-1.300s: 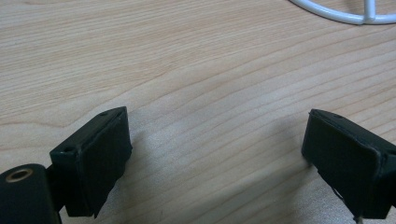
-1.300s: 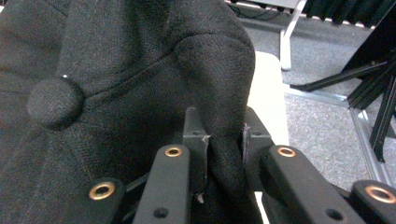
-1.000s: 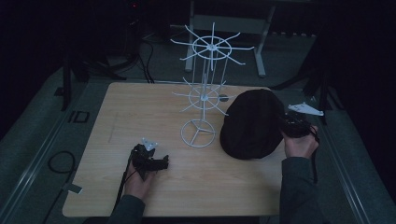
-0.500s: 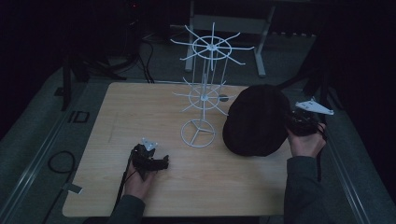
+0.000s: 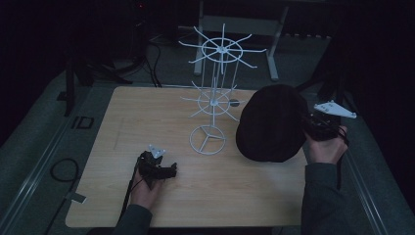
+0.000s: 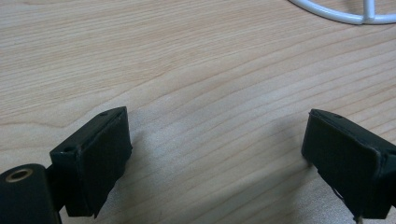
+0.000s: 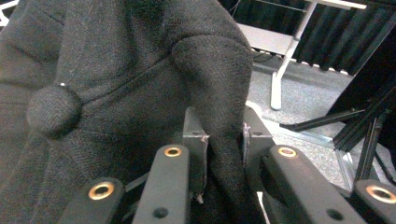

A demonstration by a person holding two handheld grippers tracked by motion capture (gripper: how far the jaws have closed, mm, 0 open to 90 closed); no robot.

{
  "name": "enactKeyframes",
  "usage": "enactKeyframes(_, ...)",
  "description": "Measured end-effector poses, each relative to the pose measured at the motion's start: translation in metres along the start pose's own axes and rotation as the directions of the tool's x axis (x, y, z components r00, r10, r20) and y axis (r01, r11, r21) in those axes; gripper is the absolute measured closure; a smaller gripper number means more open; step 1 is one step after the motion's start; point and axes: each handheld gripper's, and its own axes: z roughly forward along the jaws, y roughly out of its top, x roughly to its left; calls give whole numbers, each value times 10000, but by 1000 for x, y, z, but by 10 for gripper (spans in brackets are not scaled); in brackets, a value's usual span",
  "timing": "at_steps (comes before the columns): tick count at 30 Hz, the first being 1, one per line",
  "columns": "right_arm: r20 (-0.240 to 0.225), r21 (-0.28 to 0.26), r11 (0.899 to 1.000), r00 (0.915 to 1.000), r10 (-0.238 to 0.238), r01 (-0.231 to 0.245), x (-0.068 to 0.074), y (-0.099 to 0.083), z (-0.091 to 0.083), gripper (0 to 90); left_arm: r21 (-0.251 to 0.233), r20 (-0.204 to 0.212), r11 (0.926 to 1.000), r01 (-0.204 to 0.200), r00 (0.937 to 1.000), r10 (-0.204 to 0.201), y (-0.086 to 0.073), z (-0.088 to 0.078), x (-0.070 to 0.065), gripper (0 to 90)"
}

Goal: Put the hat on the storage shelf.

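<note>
Cap point(image 5: 271, 125): black wool, button-topped, right of white wire rack point(image 5: 214, 100); fold pinched in right gripper point(image 7: 224, 140). Left gripper point(image 6: 217, 158): wide, empty.

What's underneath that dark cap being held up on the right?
Under the black cap, pinched in the right gripper, the wooden table runs on beneath its lower edge. The tabletop directly behind the cloth is covered, so anything lying there cannot be seen.

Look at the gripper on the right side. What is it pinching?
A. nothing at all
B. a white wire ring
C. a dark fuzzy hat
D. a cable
C, because the right gripper has a fold of the dark woolly hat squeezed between its two jaws, and in the high view the hat hangs from that hand beside the white wire stand.
</note>
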Motion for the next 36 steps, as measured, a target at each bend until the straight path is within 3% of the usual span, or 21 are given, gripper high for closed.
enactKeyframes(16,-346,-153,9993,9988,-353,348,-11,13,-12,767,2,-2,10000,-11,10000,11,0,0,0,86)
enactKeyframes(27,-1213,-599,9977,9919,-375,304,-22,17,-22,766,-3,8,10000,-6,10000,6,0,0,0,86)
enactKeyframes(36,-1928,-952,9950,9801,-473,293,-28,23,-30,765,-30,1,10000,12,10000,-12,0,0,0,86)
